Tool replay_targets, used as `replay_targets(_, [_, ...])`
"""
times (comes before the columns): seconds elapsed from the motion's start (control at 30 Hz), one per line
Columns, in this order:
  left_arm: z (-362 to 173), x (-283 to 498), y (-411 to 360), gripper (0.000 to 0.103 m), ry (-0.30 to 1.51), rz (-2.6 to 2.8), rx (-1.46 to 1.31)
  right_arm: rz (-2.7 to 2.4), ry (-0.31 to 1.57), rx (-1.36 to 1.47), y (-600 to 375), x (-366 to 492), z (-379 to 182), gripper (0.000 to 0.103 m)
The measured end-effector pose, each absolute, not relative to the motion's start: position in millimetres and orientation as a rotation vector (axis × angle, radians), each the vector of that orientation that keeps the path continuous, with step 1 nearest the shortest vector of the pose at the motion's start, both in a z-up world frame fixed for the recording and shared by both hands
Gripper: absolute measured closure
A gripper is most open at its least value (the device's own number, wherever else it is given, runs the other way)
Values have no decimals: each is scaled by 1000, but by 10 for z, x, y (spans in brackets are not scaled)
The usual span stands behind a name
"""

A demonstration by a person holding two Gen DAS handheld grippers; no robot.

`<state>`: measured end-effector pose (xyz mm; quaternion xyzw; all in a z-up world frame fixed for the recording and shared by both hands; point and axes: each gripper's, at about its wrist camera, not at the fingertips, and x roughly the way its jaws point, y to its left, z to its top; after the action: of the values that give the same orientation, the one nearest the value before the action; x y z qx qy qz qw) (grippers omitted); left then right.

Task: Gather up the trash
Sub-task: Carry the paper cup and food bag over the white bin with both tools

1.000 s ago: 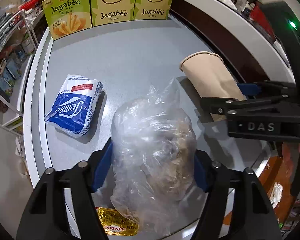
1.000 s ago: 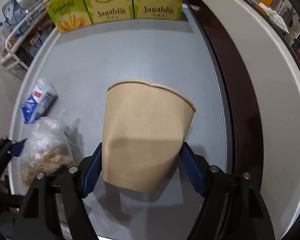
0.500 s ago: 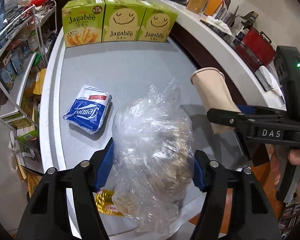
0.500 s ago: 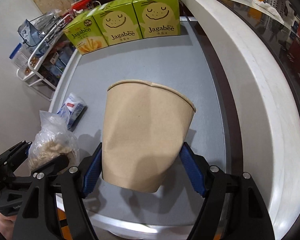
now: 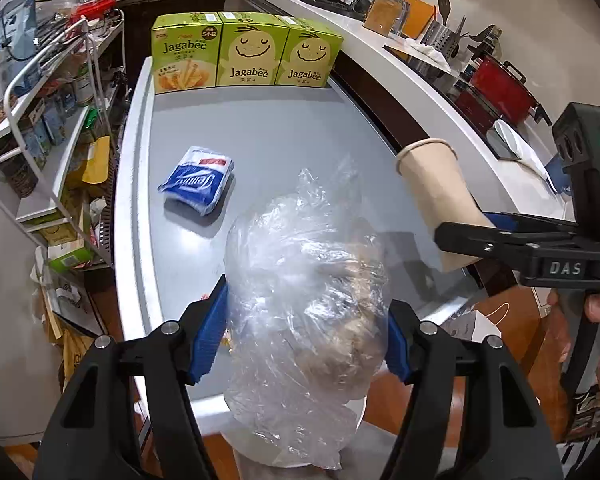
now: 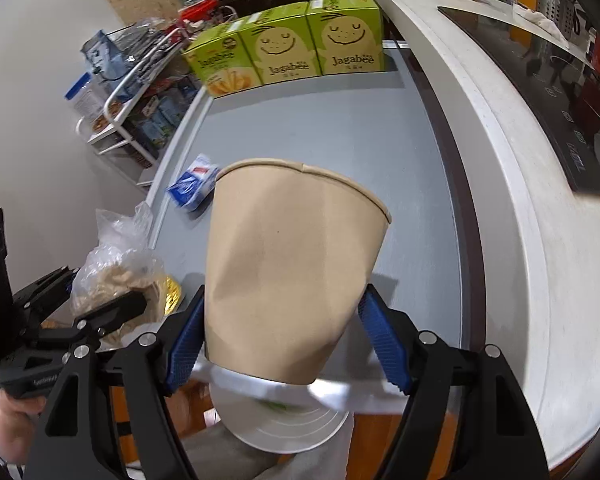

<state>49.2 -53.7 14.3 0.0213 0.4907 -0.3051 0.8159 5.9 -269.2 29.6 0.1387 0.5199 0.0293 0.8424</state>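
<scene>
Bag (image 5: 304, 320) of crumbs in left gripper (image 5: 302, 336), paper cup (image 6: 288, 276) in right gripper (image 6: 284, 336).

gold wrapper (image 6: 171, 294) mostly hidden by plastic bag (image 6: 118, 276) | white bin (image 6: 284, 426) blurred (contents unclear)

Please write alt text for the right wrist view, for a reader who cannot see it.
The right gripper is shut on a tan paper cup, held above the edge of a grey counter. At lower left, the left gripper holds a clear plastic bag of scraps; three green Jagabee boxes stand at the far end.
</scene>
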Motion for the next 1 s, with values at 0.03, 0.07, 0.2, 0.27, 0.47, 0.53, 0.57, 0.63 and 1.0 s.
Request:
replay_targets(0.03, [151, 453, -515, 37, 1045, -645, 49, 69, 1097, 289, -2679, 10, 317, 31])
replay_targets(0.07, [154, 415, -492, 37, 1044, -642, 51, 77, 1095, 287, -2668, -32, 335, 31])
replay_targets(0.2, [156, 270, -404, 37, 1051, -634, 54, 119, 1098, 275, -2596, -223, 395, 31])
replay_targets(0.27, [149, 192, -370, 37, 1055, -630, 60, 135, 1102, 268, -2557, -304, 407, 31])
replay_targets(0.47, [60, -90, -296, 37, 1087, -639, 101, 200, 1149, 241, -2387, -564, 355, 31])
replay_targets(0.53, [12, -194, -285, 37, 1104, -644, 124, 227, 1174, 225, -2307, -656, 303, 31])
replay_targets(0.57, [-11, -236, -280, 37, 1112, -646, 132, 237, 1189, 211, -2262, -708, 268, 31])
replay_targets(0.63, [-69, -325, -274, 37, 1132, -651, 148, 258, 1212, 195, -2195, -772, 210, 31])
replay_targets(1.0, [-406, -659, -302, 37, 1230, -674, 233, 322, 1341, 127, -1914, -1036, -193, 31])
